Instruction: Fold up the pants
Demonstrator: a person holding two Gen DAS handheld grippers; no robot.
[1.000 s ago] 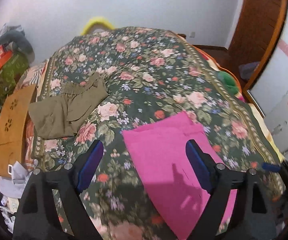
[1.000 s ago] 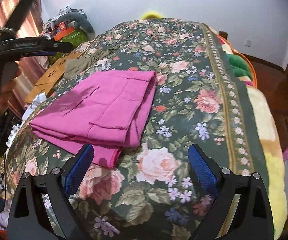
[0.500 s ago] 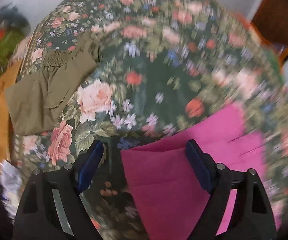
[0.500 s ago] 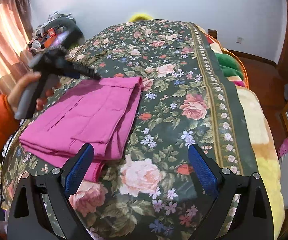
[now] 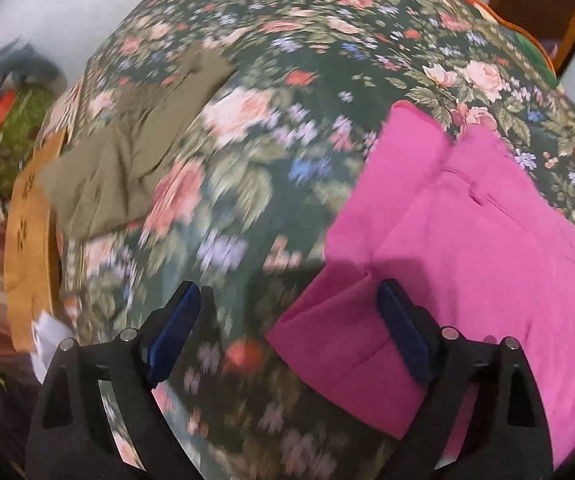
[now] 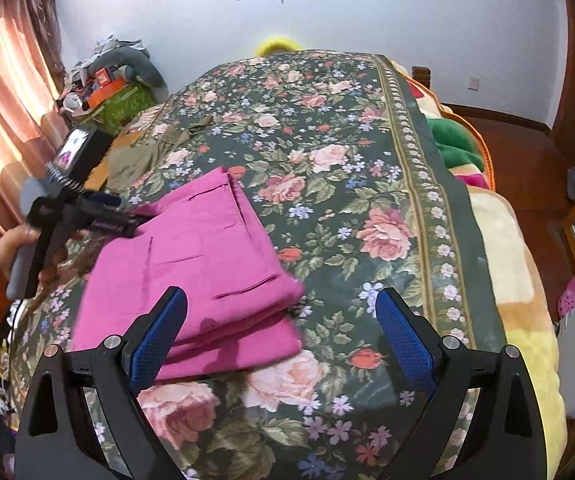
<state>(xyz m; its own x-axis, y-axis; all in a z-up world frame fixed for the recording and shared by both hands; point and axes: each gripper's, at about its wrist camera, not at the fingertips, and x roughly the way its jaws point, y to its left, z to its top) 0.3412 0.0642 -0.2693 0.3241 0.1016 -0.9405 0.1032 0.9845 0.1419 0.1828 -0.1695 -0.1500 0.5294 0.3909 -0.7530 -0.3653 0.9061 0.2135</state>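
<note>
Through my left wrist camera no writing is legible; my left tool (image 5: 287,320) is spreading its jaws wide over the near corner of the folded pink pants (image 5: 467,248) on the floral bedspread (image 5: 271,80), one pad above the cloth, gripping nothing. Olive pants (image 5: 127,152) lie well apart. Through my right wrist camera no label reads either; my right tool (image 6: 283,340) hangs released, jaws wide, above the pants' edge, my left hand (image 6: 19,248) beside them.

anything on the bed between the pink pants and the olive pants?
Nothing: only bare floral bedspread separates the pink pants from the olive pants. The left wrist view shows it, though blurred.
</note>
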